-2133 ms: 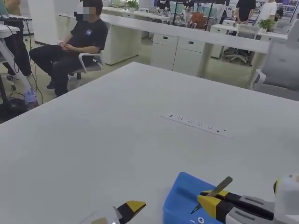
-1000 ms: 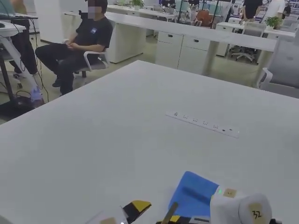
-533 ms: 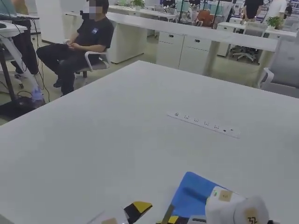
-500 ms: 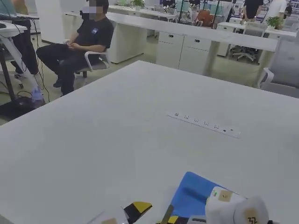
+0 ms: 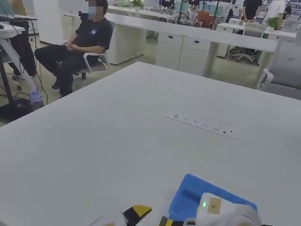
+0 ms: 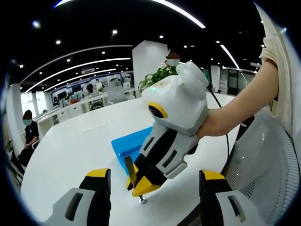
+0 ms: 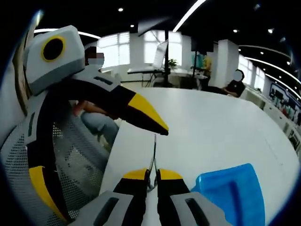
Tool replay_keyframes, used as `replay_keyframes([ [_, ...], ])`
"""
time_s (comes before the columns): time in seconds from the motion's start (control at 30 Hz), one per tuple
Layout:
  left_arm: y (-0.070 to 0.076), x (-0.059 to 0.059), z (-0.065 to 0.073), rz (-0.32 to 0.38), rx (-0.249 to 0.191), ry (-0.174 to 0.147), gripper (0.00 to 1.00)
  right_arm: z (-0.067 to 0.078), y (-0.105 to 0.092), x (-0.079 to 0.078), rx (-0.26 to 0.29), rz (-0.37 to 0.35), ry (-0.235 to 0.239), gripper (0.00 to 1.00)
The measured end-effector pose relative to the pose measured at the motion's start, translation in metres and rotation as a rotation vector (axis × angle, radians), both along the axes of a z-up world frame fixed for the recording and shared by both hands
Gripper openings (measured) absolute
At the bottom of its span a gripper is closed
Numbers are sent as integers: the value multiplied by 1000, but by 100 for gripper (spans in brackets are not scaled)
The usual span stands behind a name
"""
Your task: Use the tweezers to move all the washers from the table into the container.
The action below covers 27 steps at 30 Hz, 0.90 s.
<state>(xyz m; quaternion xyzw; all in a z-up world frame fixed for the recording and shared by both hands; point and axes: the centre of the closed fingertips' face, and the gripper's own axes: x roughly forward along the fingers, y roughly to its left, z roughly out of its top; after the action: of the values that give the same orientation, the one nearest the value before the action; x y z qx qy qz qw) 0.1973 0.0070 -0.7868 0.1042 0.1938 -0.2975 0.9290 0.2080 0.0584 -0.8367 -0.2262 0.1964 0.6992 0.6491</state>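
Blue is the one container (image 5: 186, 197), lying at the near edge of the white table (image 5: 117, 141), and I count two grippers close by it. My left gripper (image 6: 155, 175) has its jaws spread wide with nothing between them. My right gripper (image 7: 152, 175) has its jaws pressed together on the one pair of tweezers (image 7: 154, 148), a thin metal strip that runs forward from between them.

From the left gripper view the tweezers slant down to the table just near of the container, and one small grey speck (image 6: 141, 201) lies on the table at their tip. I take it for a washer, though it is too small to be sure.

One white power strip (image 5: 202, 126) lies farther out on the table, its marks too small to read. One seated person (image 5: 84, 42) is at the far left, with a pale badge on the shirt that I cannot read.
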Motion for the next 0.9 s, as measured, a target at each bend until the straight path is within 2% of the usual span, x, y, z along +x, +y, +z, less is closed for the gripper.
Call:
replay_keyframes([
  [0.1,0,0,0,1,1,0,78,0,1,-1,-1,19,-11,3],
  [0.17,0,0,0,1,-1,1,78,0,1,0,-2,9,3,2],
  [0.27,0,0,0,1,3,0,78,1,0,5,25,-69,77,2],
  [0.33,0,0,0,0,1,1,78,1,-3,8,33,-108,106,2],
  [0.43,1,0,0,2,2,1,78,1,-8,9,32,-119,113,3],
  [0.63,1,-1,1,3,1,-2,78,16,-22,9,64,-145,137,3],
  [0.9,1,-1,1,1,2,-1,78,46,-36,28,143,-212,156,3],
])
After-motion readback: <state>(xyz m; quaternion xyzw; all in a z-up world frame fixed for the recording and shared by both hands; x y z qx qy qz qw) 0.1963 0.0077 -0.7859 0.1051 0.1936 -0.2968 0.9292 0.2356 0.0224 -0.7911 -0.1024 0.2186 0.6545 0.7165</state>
